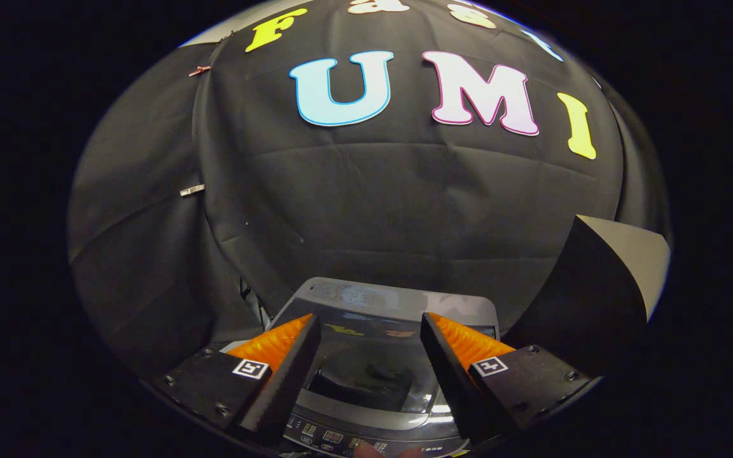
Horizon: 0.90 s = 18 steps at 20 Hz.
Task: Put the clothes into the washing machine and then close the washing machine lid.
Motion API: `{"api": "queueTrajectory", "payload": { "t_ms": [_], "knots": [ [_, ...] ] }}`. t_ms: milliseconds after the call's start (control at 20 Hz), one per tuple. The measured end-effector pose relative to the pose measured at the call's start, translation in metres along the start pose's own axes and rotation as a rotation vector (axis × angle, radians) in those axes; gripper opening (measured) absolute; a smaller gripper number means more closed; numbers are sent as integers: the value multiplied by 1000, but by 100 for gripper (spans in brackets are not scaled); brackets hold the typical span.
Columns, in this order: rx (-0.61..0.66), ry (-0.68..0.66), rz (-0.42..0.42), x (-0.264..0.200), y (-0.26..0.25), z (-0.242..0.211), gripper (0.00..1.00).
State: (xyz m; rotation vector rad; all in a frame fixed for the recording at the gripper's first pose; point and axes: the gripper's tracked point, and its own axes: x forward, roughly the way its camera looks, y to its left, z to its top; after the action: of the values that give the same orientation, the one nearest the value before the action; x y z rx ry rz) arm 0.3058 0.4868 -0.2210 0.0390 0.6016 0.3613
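Although glare makes it hard to be sure, the washing machine (pixel 379 375) appears to have its lid (pixel 373 372) down, lying below and just ahead of the gripper (pixel 369 331). Its fingers stand apart, empty, straddling the lid, held above and tipped downward. Beyond hangs the black cloth wall (pixel 404 203).

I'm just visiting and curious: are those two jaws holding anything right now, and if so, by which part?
Nothing is held. The gripper is open, its jaws spread wide with only air between them, above the washing machine, whose lid looks shut.
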Motion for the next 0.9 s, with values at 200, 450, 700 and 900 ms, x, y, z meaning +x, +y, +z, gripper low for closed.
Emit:
{"api": "queueTrajectory", "payload": {
  "t_ms": [200,450,700,900],
  "knots": [
    [10,-36,-3,-11,-4,3,100],
    [-9,-115,-22,-31,-9,21,100],
    [-8,-179,-16,-52,-7,41,100],
    [-14,-222,-22,-69,-8,54,100]
  ]
}}
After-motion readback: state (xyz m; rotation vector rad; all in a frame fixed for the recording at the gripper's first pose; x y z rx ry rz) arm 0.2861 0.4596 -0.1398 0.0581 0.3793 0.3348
